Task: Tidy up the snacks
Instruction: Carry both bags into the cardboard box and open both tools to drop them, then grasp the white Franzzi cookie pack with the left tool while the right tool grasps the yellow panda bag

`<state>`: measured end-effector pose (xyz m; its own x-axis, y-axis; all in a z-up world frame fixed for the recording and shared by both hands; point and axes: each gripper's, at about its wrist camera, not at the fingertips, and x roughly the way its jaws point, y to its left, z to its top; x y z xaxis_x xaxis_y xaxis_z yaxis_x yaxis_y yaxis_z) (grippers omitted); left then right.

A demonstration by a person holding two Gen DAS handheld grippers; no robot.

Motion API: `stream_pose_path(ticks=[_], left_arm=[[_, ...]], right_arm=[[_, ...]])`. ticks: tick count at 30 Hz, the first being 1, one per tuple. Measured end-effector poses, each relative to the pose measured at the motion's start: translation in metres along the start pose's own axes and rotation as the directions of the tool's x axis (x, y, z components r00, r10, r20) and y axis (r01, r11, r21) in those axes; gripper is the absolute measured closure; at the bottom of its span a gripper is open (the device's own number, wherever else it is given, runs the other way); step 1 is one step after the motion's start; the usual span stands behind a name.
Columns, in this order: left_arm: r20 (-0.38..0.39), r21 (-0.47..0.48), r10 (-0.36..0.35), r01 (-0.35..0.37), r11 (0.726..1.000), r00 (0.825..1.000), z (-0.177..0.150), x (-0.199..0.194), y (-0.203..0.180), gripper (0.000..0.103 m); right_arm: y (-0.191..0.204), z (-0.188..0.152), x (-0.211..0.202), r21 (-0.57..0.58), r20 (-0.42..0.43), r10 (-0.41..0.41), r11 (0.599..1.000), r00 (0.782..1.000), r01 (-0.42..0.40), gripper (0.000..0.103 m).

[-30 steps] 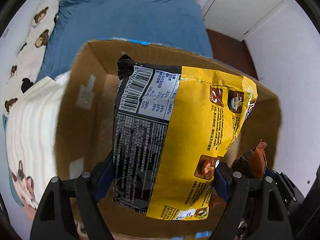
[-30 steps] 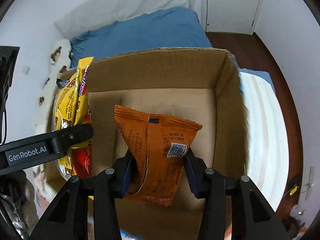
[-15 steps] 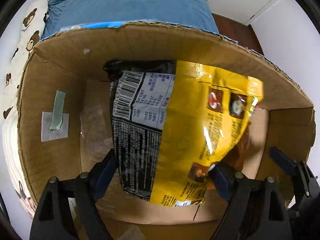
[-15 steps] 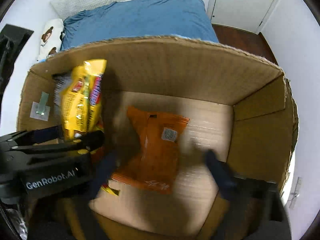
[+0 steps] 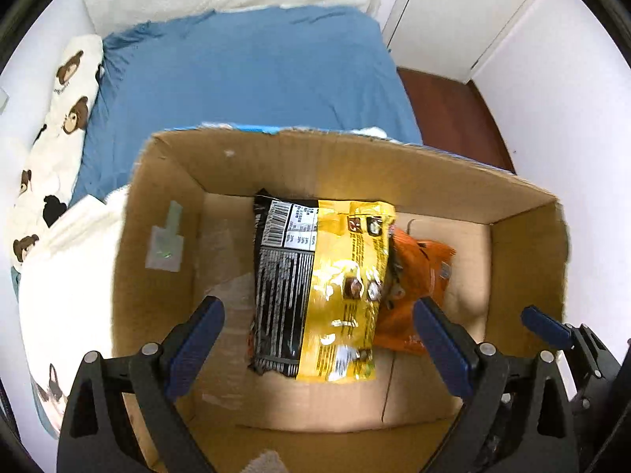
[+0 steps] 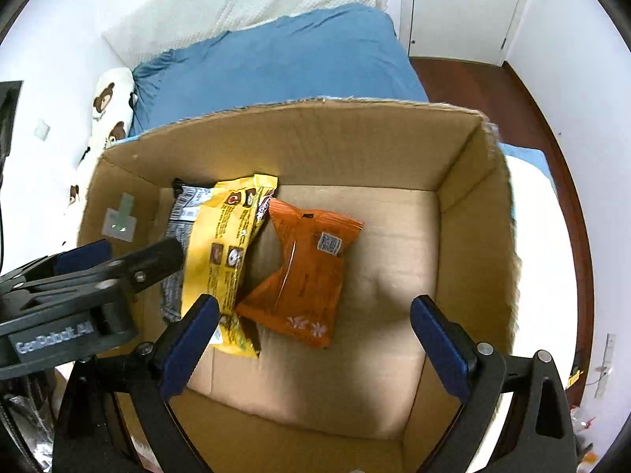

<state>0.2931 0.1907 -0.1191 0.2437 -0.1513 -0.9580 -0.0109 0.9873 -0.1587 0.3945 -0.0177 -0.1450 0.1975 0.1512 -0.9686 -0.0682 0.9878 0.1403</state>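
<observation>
An open cardboard box holds two snack bags. A yellow and black bag lies on the box floor, partly over an orange bag to its right. My left gripper is open and empty above the near side of the box. My right gripper is open and empty above the box too. The left gripper's fingers show at the left of the right wrist view.
The box stands on a bed with a blue sheet and a white blanket. A bear-print pillow lies at the left. White wall, closet doors and dark wood floor are to the right.
Both grippers opened and let go of their bags, which now lie on the box floor. Both grippers have pulled up and back from the box.
</observation>
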Motion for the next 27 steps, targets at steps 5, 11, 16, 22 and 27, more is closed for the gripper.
stream_pose_path(ticks=[5, 11, 16, 22, 27], left_arm=[[0.053, 0.017, -0.020, 0.019, 1.000, 0.998, 0.006, -0.011, -0.026, 0.005], [0.125, 0.037, -0.032, 0.028, 0.999, 0.992, 0.003, -0.059, -0.098, 0.005], [0.170, 0.059, -0.028, 0.018, 0.998, 0.985, -0.048, -0.092, -0.091, 0.005], [0.151, 0.030, 0.028, -0.033, 0.999, 0.988, -0.126, -0.104, -0.046, 0.005], [0.031, 0.037, 0.142, -0.143, 0.989, 0.989, -0.186, -0.064, 0.002, 0.005]], right_arm=[[0.004, -0.022, -0.035, 0.012, 0.071, -0.005, 1.000, 0.997, 0.004, 0.002], [0.009, -0.058, -0.087, 0.031, 0.134, 0.039, 0.999, 0.990, -0.043, 0.002], [0.024, -0.102, -0.111, 0.015, 0.149, 0.088, 0.996, 0.985, -0.091, 0.002], [0.035, -0.168, -0.102, 0.036, 0.099, 0.145, 0.988, 0.984, -0.149, 0.002], [0.025, -0.220, -0.074, 0.112, 0.044, 0.158, 0.980, 0.986, -0.163, 0.002]])
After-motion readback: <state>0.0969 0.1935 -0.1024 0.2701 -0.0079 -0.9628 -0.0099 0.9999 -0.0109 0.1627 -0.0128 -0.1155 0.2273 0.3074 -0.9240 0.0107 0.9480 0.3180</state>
